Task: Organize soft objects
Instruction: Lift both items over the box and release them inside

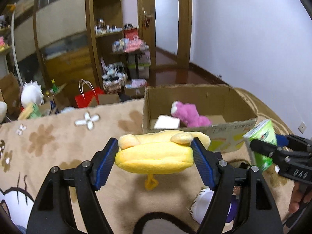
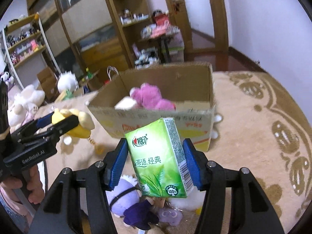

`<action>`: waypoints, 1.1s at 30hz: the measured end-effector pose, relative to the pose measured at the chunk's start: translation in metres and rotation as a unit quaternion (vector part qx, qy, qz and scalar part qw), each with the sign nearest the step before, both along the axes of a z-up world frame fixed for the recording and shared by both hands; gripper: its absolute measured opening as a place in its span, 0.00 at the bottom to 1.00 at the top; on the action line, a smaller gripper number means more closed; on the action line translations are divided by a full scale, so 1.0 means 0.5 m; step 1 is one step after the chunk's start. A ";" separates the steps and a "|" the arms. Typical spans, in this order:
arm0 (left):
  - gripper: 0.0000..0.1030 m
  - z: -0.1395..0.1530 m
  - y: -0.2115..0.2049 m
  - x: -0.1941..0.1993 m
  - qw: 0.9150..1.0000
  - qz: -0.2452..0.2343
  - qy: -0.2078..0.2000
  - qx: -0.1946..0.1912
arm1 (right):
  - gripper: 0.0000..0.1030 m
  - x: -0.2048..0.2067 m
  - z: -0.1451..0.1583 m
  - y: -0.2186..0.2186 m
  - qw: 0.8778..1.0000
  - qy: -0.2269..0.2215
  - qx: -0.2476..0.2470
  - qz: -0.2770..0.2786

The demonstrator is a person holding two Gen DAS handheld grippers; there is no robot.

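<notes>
Clamped in the left claw (image 1: 156, 154) is a yellow plush (image 1: 156, 152); the right claw (image 2: 156, 163) pinches a green tissue pack (image 2: 158, 159). Both hang mid-carry; ahead sits the cardboard box (image 2: 195, 81), where each likely needs releasing

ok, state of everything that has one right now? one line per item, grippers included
left gripper: shut on the yellow plush, lifted off the blanket
right gripper: shut on the green tissue pack, lifted
yellow plush: squeezed between the pads, airborne
green tissue pack: gripped, tilted
cardboard box: open-topped, on the blanket
pink plush: inside the box
white block: inside the box, beside the pink plush
purple doll: lying on the blanket
</notes>
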State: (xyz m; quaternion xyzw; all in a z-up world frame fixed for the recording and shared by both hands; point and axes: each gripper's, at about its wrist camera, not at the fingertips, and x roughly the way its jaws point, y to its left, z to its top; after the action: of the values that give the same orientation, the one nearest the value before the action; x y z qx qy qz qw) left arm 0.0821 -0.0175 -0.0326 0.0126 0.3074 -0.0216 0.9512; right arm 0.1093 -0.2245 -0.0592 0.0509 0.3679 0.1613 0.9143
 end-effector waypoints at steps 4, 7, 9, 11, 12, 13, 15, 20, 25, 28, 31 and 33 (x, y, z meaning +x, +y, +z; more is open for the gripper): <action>0.73 0.026 0.002 -0.015 1.000 0.000 -0.028 0.003 | 0.59 -0.038 0.053 -0.014 0.999 -0.052 0.005 -0.009; 0.73 0.045 0.005 -0.022 0.999 0.001 -0.050 0.004 | 0.59 -0.049 0.078 -0.014 0.997 -0.079 0.003 -0.013; 0.73 0.057 0.007 -0.021 0.998 0.003 -0.063 0.004 | 0.59 -0.052 0.096 -0.013 0.995 -0.094 0.005 -0.014; 0.73 0.067 0.009 -0.021 0.997 0.004 -0.072 0.006 | 0.59 -0.056 0.113 -0.015 0.993 -0.113 0.010 -0.017; 0.73 0.072 0.009 -0.019 0.997 0.004 -0.078 0.008 | 0.59 -0.057 0.121 -0.016 0.992 -0.122 0.012 -0.019; 0.73 0.074 0.008 -0.019 0.997 0.004 -0.082 0.011 | 0.59 -0.057 0.127 -0.015 0.992 -0.127 0.011 -0.020; 0.73 0.079 0.007 -0.015 0.996 0.004 -0.088 0.016 | 0.59 -0.057 0.137 -0.013 0.990 -0.140 0.004 -0.027; 0.73 0.085 0.002 0.003 0.995 -0.005 -0.097 0.019 | 0.59 -0.041 0.152 -0.016 0.986 -0.155 -0.011 -0.054; 0.73 0.089 -0.009 0.029 0.994 -0.019 -0.107 0.021 | 0.59 -0.014 0.154 -0.019 0.984 -0.161 -0.027 -0.071; 0.72 0.089 -0.017 0.055 0.994 -0.025 -0.106 0.021 | 0.59 0.002 0.150 -0.022 0.984 -0.160 -0.027 -0.073; 0.71 0.094 -0.018 0.080 0.994 -0.027 -0.107 0.011 | 0.59 0.012 0.147 -0.023 0.984 -0.161 -0.028 -0.071; 0.71 0.098 -0.021 0.099 0.994 -0.030 -0.106 0.006 | 0.59 0.025 0.147 -0.024 0.984 -0.160 -0.026 -0.069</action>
State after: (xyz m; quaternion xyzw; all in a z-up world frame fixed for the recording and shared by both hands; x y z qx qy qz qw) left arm 0.1317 -0.0282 0.0164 0.0301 0.2043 -0.0471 0.9773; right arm 0.1220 -0.2368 0.0140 0.0254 0.2166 0.0943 0.9714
